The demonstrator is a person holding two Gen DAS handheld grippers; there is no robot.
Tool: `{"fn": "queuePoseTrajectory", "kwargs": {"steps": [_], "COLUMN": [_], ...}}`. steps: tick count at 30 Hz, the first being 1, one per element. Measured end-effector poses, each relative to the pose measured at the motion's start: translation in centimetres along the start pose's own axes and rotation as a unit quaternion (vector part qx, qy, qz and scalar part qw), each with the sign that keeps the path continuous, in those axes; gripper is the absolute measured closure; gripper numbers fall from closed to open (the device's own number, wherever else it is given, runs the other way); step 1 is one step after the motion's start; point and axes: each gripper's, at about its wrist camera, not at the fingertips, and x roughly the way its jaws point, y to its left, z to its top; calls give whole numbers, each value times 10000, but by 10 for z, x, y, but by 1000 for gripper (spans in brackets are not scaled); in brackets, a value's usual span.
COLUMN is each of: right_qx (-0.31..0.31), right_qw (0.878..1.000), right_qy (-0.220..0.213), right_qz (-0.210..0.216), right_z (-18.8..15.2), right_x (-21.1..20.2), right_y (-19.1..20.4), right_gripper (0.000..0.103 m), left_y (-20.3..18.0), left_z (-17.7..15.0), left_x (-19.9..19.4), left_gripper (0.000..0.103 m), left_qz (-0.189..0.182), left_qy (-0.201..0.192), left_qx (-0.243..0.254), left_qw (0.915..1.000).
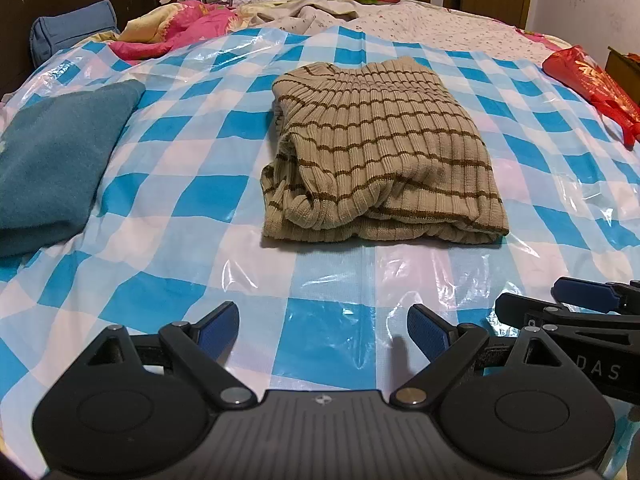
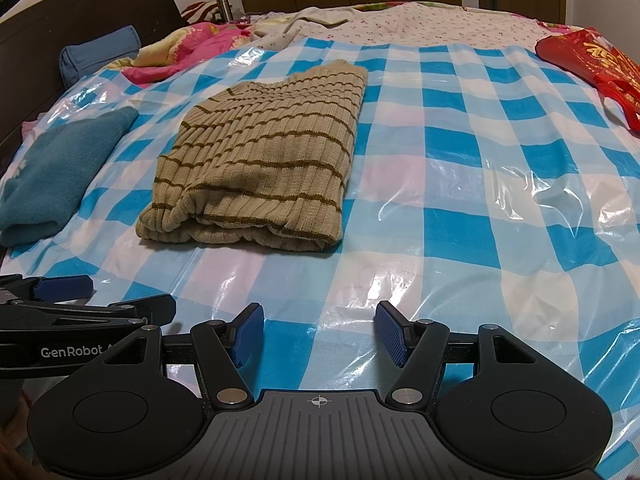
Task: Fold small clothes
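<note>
Holding both claws low over the checked plastic sheet [image 1: 328, 272], I find my left gripper [image 1: 323, 330] spread wide with nothing between its blue pads, and my right gripper [image 2: 319, 334] likewise spread and empty. Both sit well short of the striped ribbed sweater [image 1: 380, 152], which I take as the landmark.

The sweater lies folded into a compact block on the sheet, its thick doubled edge facing me. The fold looks complete, though loose cloth bulges at the near left corner, and I cannot tell whether a sleeve is fully tucked there. I judge the claws are drawn back and parted because the piece has been let go and needs no further hold.

Left of the sweater, apart from it, rests a folded teal garment [image 1: 56, 160], apparently a finished item set aside. Far right of the sweater lies a red bag [image 1: 592, 84]. Beyond it, past the sheet's edge, sit pink bedding [image 1: 180, 28] and a blue pillow [image 1: 72, 28].
</note>
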Motion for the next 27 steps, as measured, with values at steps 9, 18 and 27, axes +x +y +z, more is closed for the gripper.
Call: {"fn": "queuePoseTrajectory", "kwargs": {"steps": [9,18,27], "right_qx": [4,0,-1], "right_qw": [10000,10000,10000], "right_qy": [-1,1,8], "right_qz": [0,2,-14], "right_z": [0,0,0], "right_x": [0,0,0], "right_y": [0,0,-1], "right_gripper": [41,41,41], "left_y": [0,-1,-2], "left_z": [0,-1,-1], "left_x": [1,0,0], "left_gripper": [3,3,3], "left_qz": [-22,-31,-144], "left_qy": [10,13,41], "left_qx": [-2,-1,-3], "left_qw": [10000,10000,9999]}}
